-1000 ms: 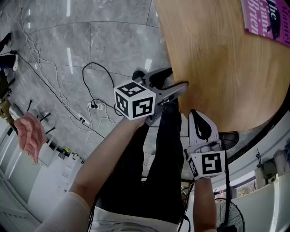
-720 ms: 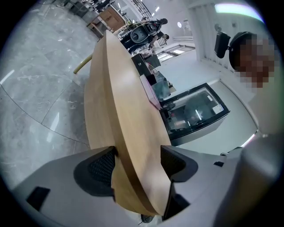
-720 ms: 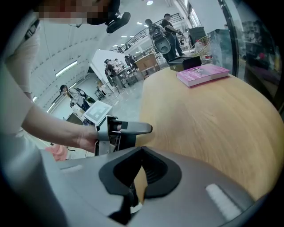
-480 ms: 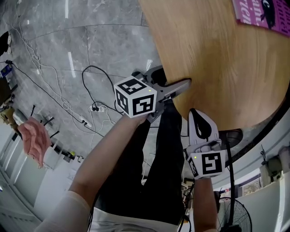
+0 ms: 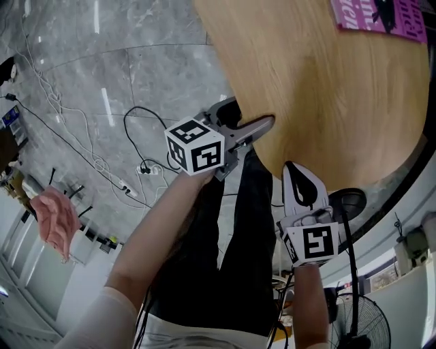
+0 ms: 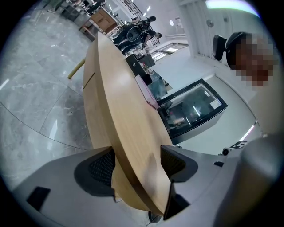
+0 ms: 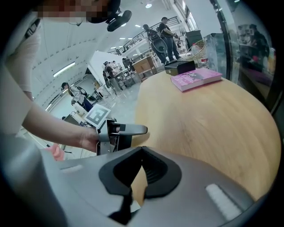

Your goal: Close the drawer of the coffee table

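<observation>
The round wooden coffee table fills the upper right of the head view. No drawer shows from above. My left gripper is at the table's near-left rim, one finger lying on top of the wood. In the left gripper view its jaws straddle the tabletop slab, pads against both faces, above the table's wooden body. My right gripper hangs just off the near rim, pointing at the table. Its tips meet with nothing between them.
A pink book lies at the table's far side. Cables trail over the grey marble floor on the left, near a pink cloth. A standing fan is at the lower right. People stand far off.
The head view has drifted, so table and book sit further left and up. The left gripper stays on the rim; the right gripper holds its place.
</observation>
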